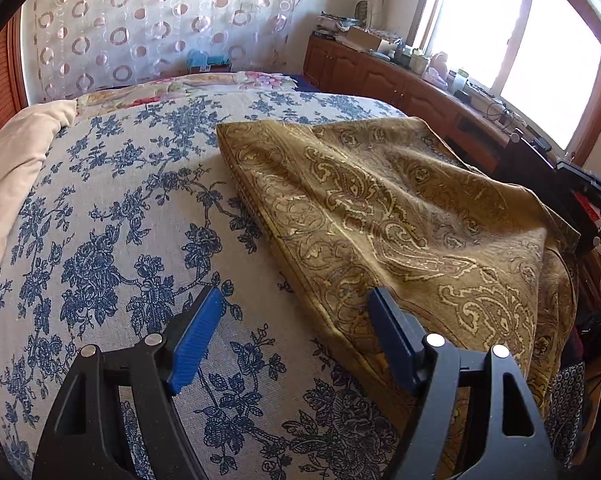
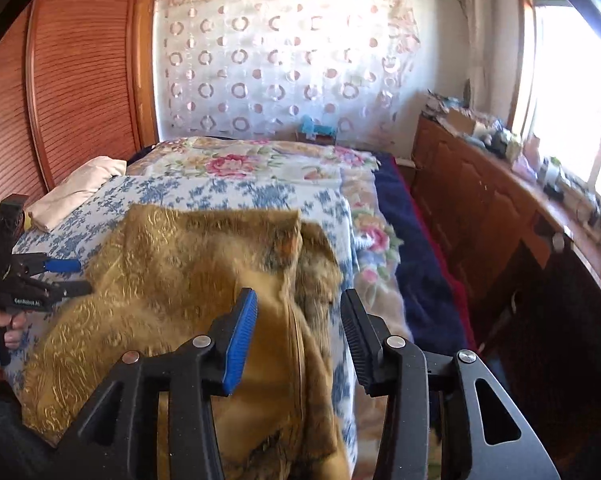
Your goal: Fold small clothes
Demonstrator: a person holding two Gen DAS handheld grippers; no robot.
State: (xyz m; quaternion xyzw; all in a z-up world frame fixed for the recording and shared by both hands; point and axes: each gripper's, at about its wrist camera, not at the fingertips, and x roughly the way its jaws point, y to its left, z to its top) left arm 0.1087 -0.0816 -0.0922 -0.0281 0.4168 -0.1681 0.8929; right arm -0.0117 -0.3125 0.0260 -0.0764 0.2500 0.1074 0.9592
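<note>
A mustard-gold paisley cloth [image 1: 400,208] lies rumpled on the bed, its near part hanging over the bed's edge [image 2: 180,280]. My left gripper [image 1: 296,312] is open and empty, low over the bedspread at the cloth's left edge; its right finger is over the cloth. It also shows in the right wrist view [image 2: 70,276] at the cloth's left side. My right gripper [image 2: 300,312] is open and empty, just above the cloth's right fold; part of it shows at the right in the left wrist view [image 1: 592,196].
The bed has a blue floral bedspread [image 1: 120,200] and a pink floral quilt [image 2: 252,160] further back. A beige folded cloth [image 1: 16,168] lies at the far left. A wooden cabinet [image 2: 480,208] with clutter runs along the window on the right. A wooden wardrobe [image 2: 80,72] stands left.
</note>
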